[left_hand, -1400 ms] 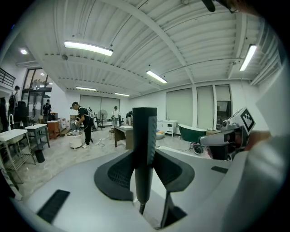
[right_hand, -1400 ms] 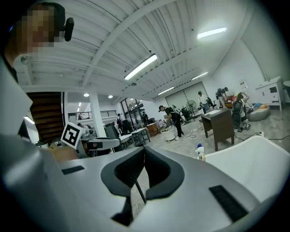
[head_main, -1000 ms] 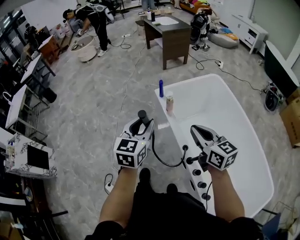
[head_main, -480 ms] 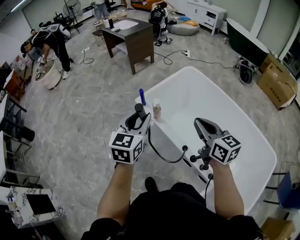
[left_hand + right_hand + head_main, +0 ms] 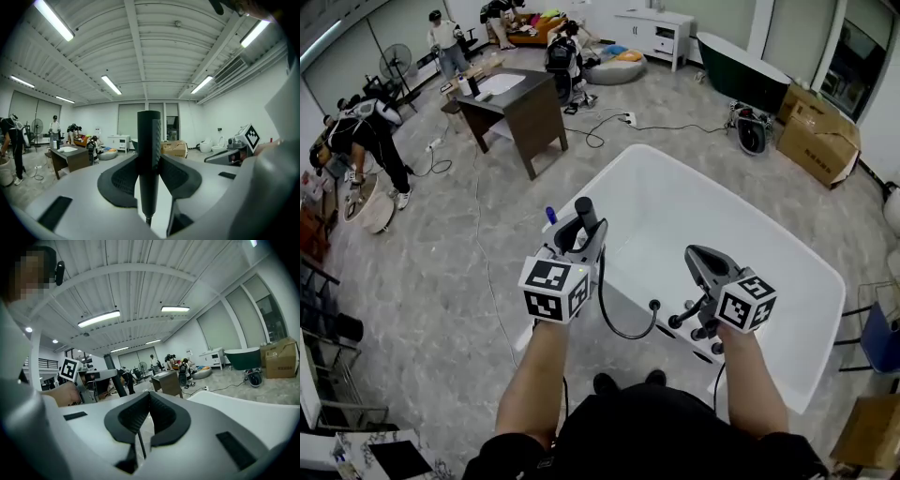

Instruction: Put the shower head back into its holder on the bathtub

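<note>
A black shower head (image 5: pixel 585 215) stands upright between the jaws of my left gripper (image 5: pixel 578 234), which is shut on its handle (image 5: pixel 149 140). Its black hose (image 5: pixel 619 331) loops down and back up to the fittings (image 5: pixel 692 323) on the near rim of the white bathtub (image 5: pixel 675 156). My right gripper (image 5: pixel 695 254) hovers above those fittings with its jaws shut and nothing between them (image 5: pixel 149 397). The left gripper's marker cube (image 5: pixel 69 370) shows at the left of the right gripper view. The holder itself I cannot make out.
A blue bottle (image 5: pixel 550 216) stands at the tub's left corner. A dark desk (image 5: pixel 520 112) is beyond the tub, a dark green tub (image 5: pixel 741 70) and cardboard boxes (image 5: pixel 820 141) at the back right. People (image 5: pixel 366 131) work at the far left. Cables trail over the floor.
The head view has swung round, bringing the tub to the centre. My left gripper has risen towards the tub's corner, still holding the shower head. The right gripper has shifted slightly over the near rim.
</note>
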The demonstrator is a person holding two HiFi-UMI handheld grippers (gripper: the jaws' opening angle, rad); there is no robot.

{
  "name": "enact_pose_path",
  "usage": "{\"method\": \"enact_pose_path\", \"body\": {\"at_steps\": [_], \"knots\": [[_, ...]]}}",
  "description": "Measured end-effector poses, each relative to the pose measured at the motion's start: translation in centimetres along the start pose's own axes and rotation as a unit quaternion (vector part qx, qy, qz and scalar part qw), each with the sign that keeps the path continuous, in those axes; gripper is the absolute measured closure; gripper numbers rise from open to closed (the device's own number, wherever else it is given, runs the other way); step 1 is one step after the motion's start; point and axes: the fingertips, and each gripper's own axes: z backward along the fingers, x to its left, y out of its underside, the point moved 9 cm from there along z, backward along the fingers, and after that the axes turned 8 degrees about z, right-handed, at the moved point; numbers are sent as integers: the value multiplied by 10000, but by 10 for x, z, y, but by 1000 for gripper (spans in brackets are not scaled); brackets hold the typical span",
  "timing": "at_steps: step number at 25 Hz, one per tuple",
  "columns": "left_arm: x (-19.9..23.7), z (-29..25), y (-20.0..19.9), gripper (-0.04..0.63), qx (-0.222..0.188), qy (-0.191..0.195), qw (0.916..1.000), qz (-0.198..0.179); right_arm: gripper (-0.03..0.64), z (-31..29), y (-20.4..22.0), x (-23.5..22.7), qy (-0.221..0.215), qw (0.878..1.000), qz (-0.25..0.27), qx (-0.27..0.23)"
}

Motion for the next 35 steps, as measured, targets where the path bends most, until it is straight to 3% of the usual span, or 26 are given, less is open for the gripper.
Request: {"method": "enact_pose_path", "body": {"at_steps": [12,27,35], "knots": [[-54,-37,-57,446,-377,520,9969,-460,601,40,2,-20,171,9997,-112,-131],[-110,-72,-69,446,-438,725,9948,-562,600,72,1,-50,119,9996,-53,-265],[-143,-105,-77,446,-498,1046,9915,-600,600,95,7,-72,258,9992,-89,-300]]}}
